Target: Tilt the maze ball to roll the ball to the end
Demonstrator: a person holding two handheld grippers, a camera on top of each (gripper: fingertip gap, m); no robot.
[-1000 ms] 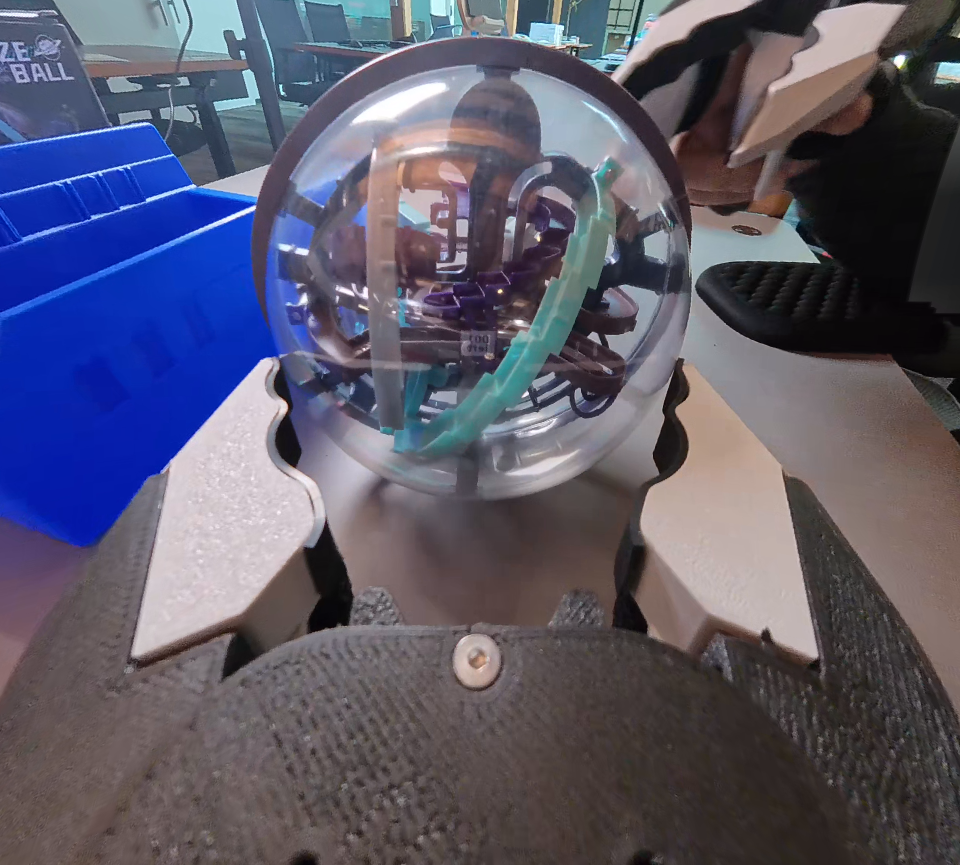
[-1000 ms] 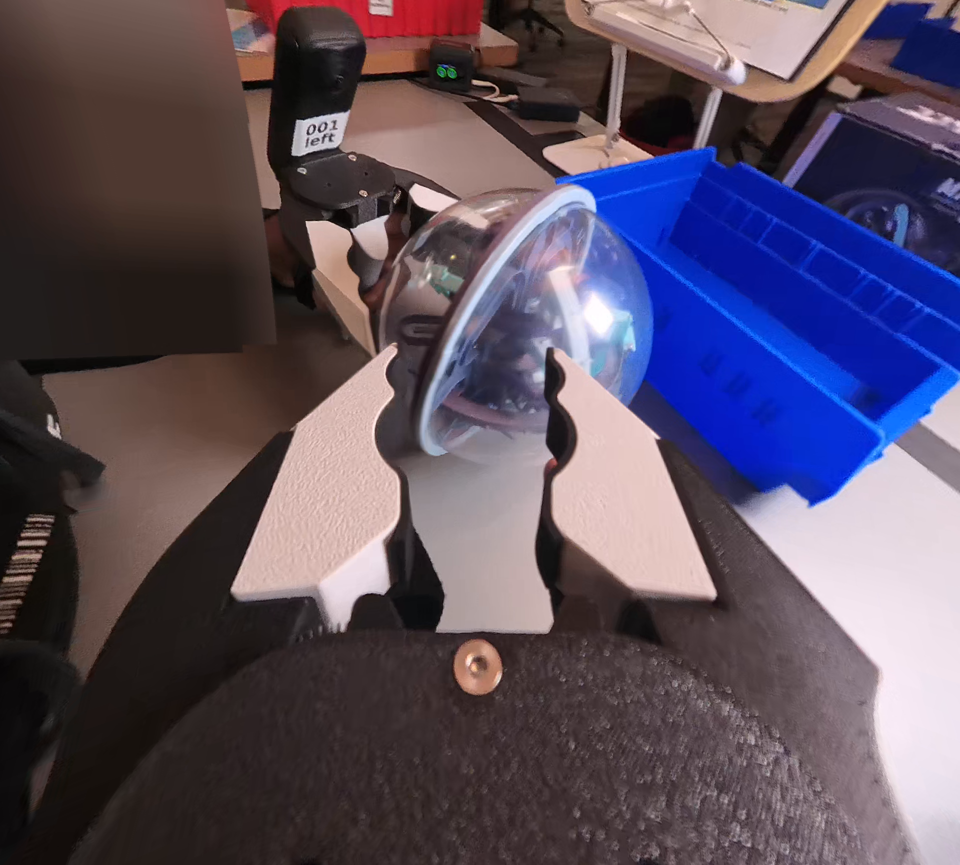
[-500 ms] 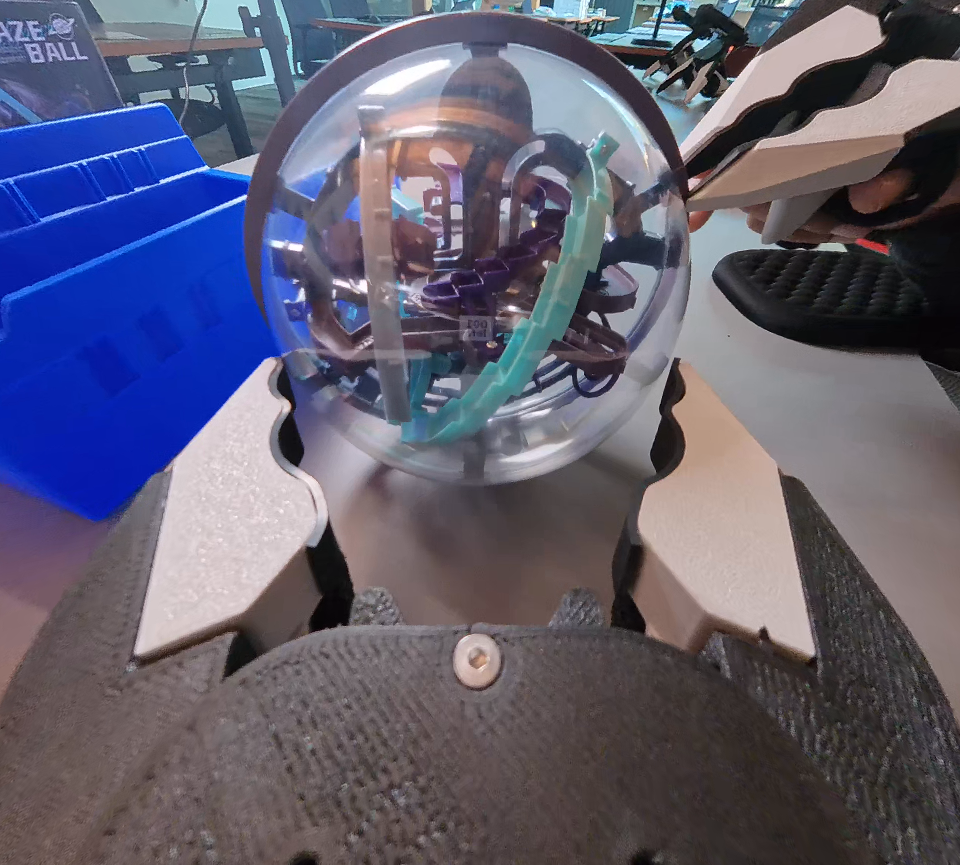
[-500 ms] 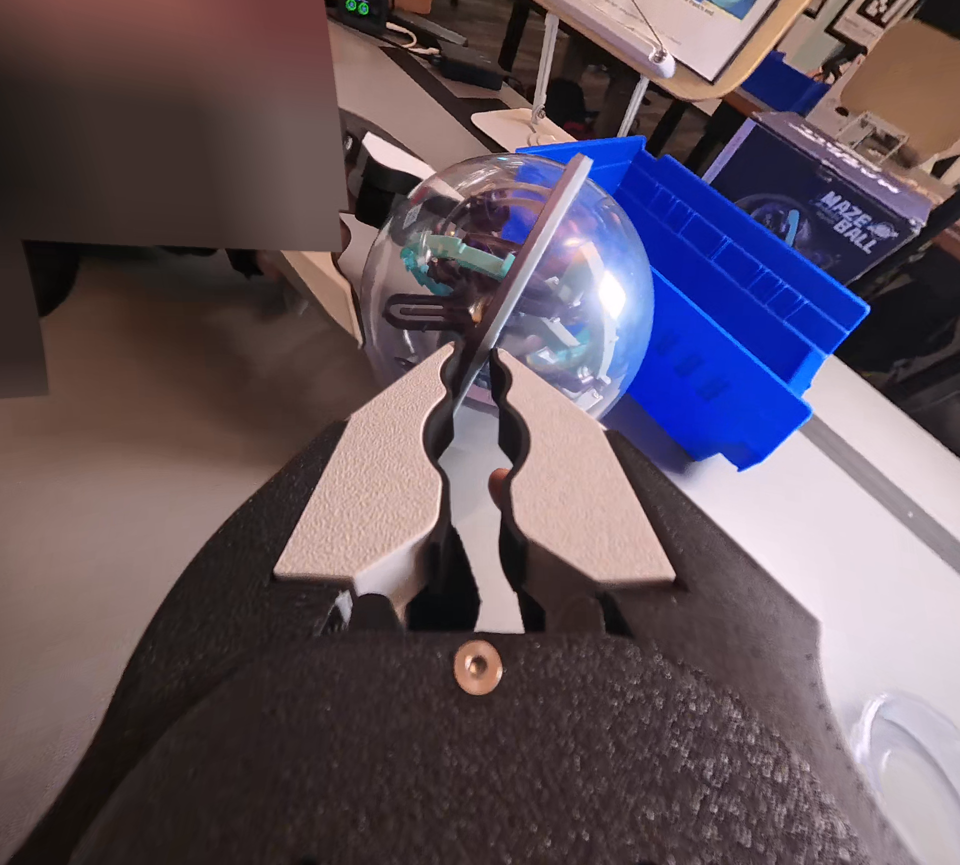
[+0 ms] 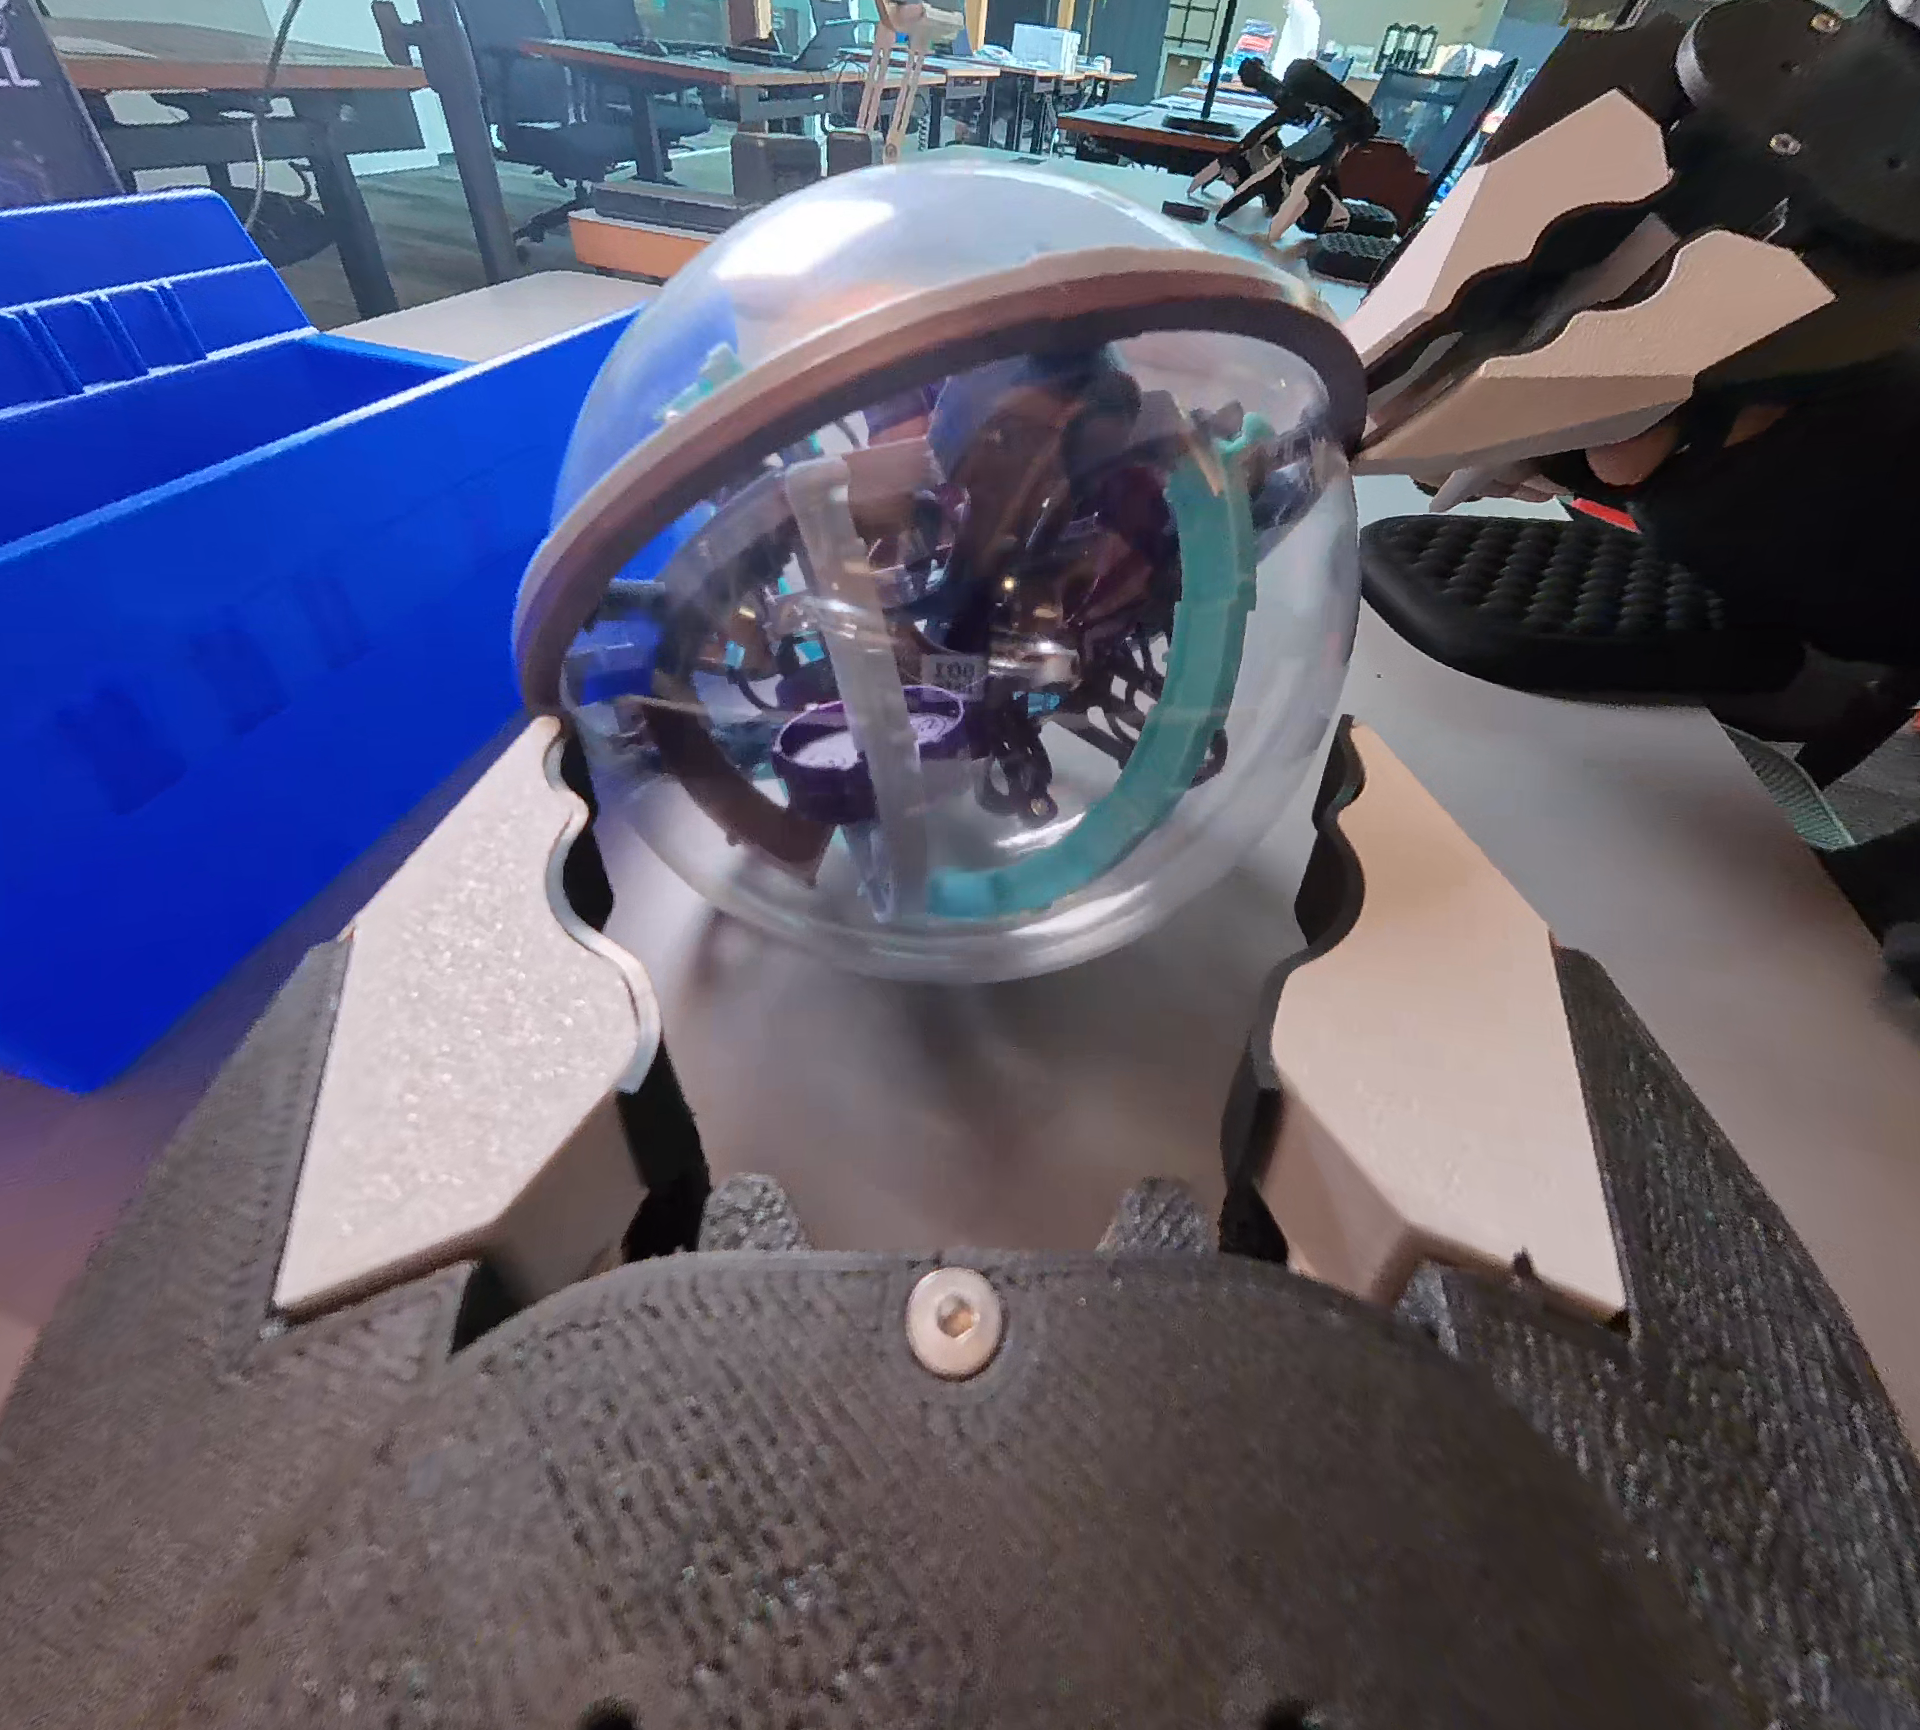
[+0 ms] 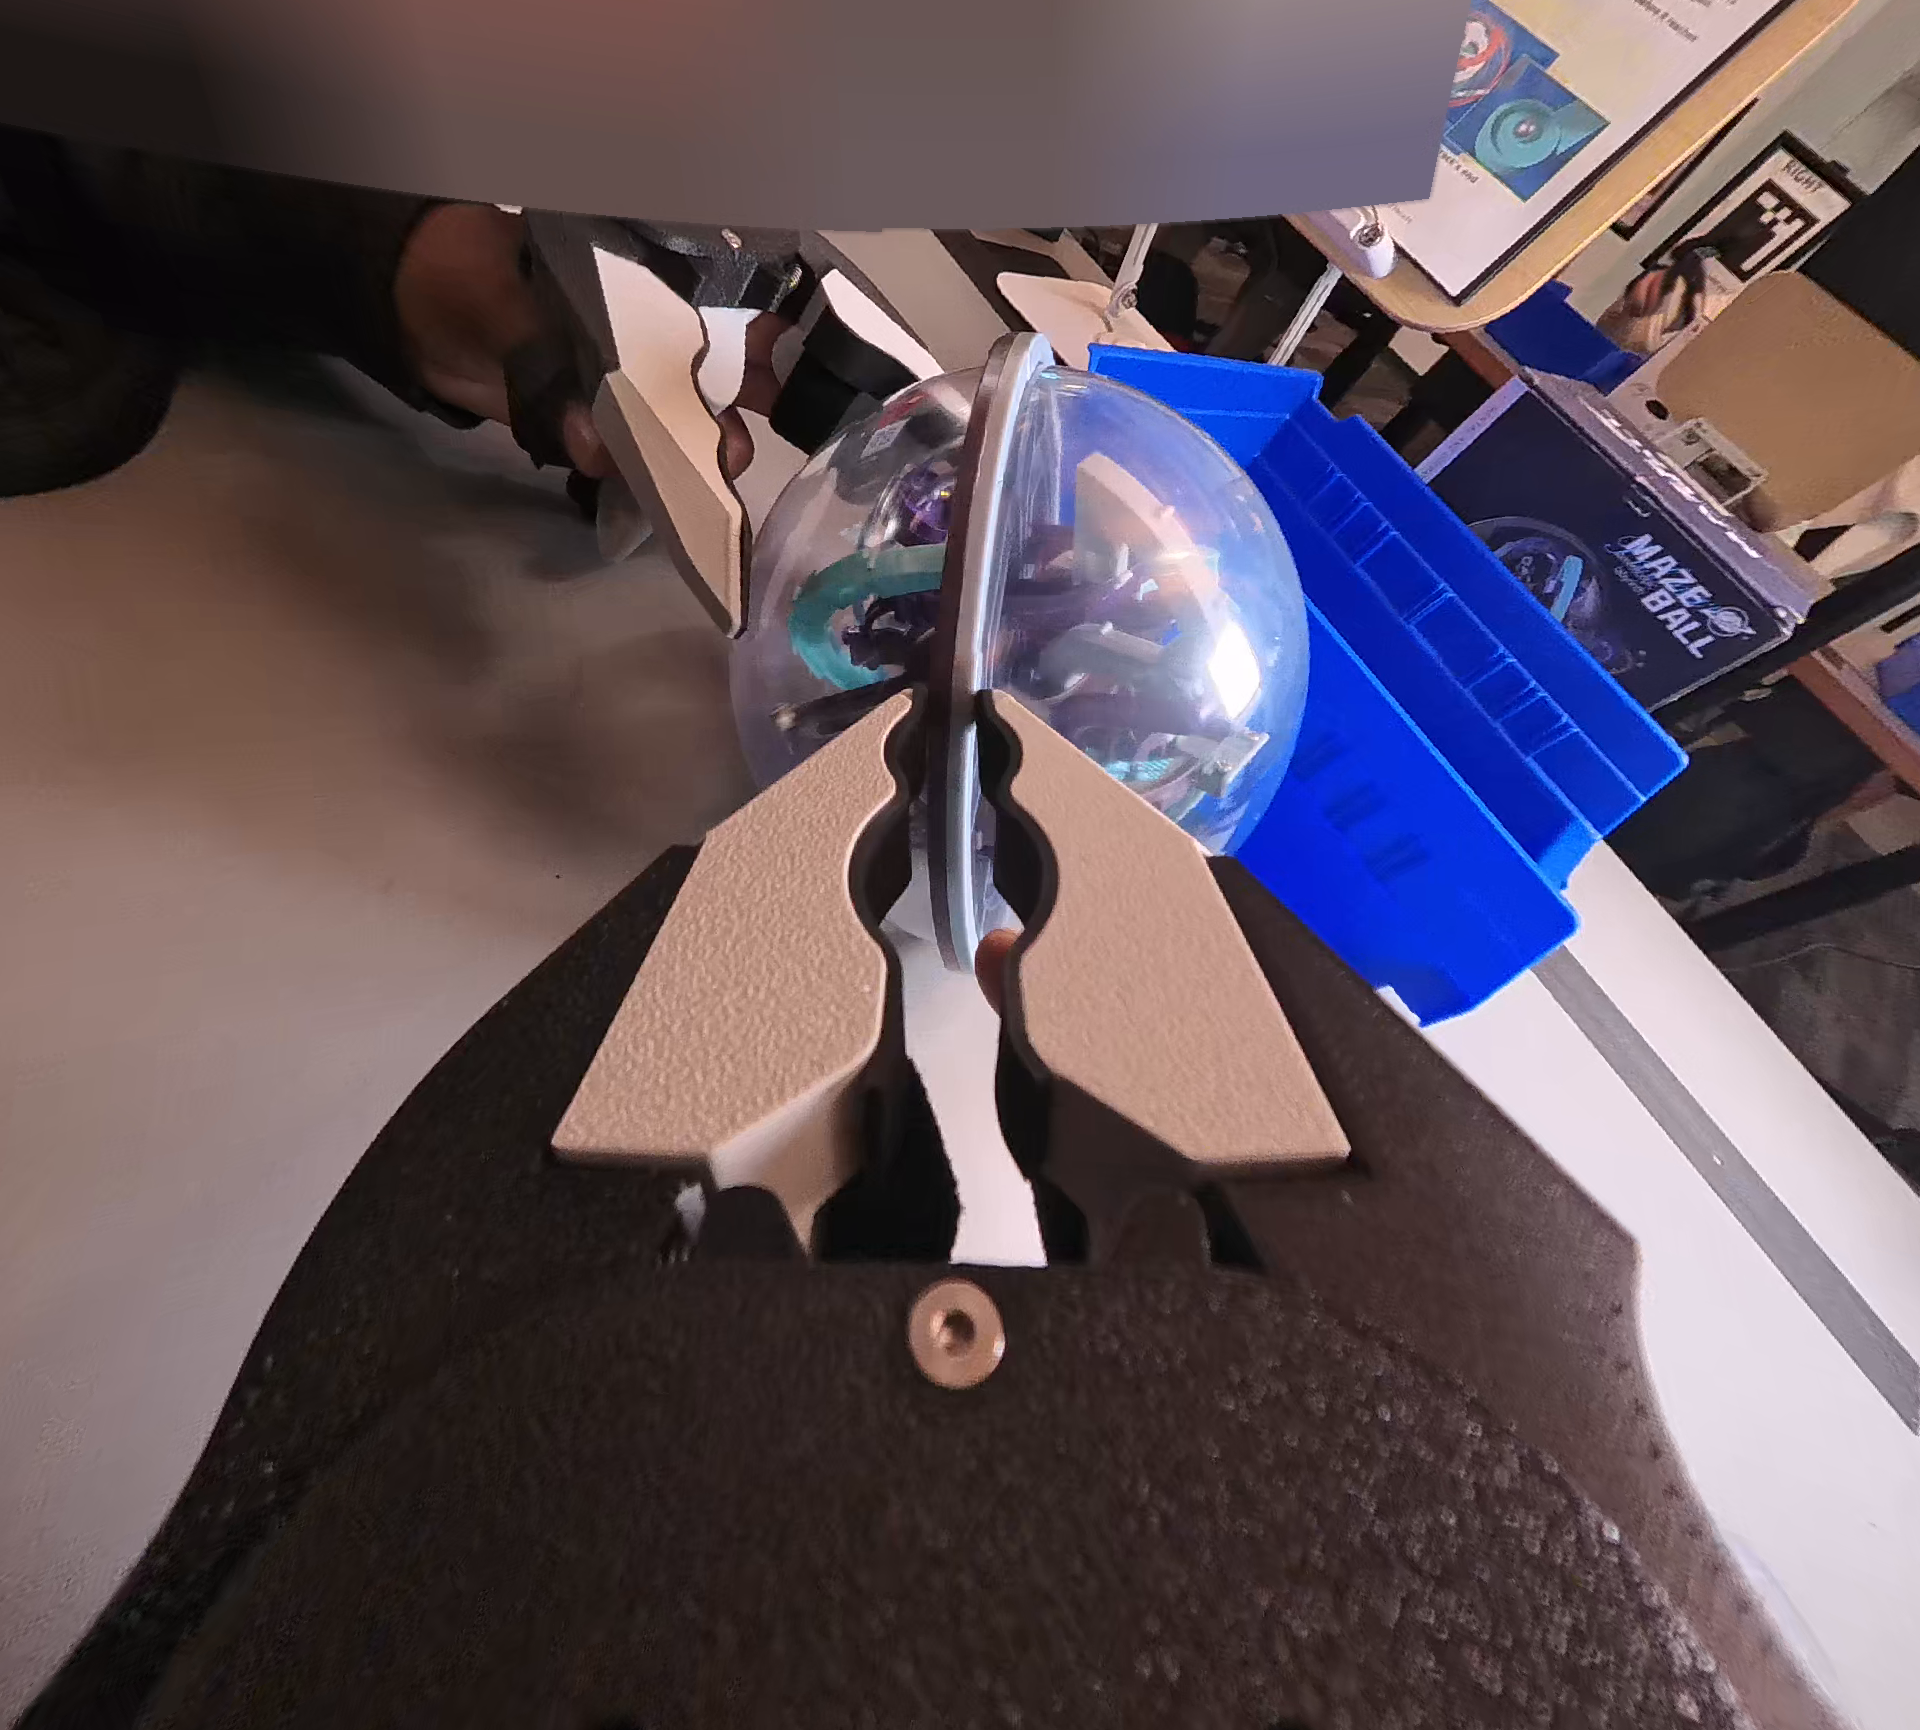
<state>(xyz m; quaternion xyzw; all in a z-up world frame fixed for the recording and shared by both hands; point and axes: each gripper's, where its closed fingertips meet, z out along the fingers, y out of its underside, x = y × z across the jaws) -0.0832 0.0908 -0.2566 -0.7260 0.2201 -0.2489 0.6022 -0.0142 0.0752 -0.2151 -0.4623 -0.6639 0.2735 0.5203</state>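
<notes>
While the right gripper [image 6: 948, 712] pinches only the maze ball's [image 6: 1039, 641] thin rim and the left gripper [image 5: 951, 807] stays spread, the sphere could slip out.

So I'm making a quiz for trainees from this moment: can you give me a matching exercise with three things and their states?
Things:
1. clear plastic maze ball
2. left tongs
3. right tongs
4. blue plastic bin

States:
a. spread wide either side of the sphere
b. closed on the sphere's grey rim
c. standing beside the sphere
d. tilted, its rim slanting

Pairs: 1-d, 2-a, 3-b, 4-c
</notes>
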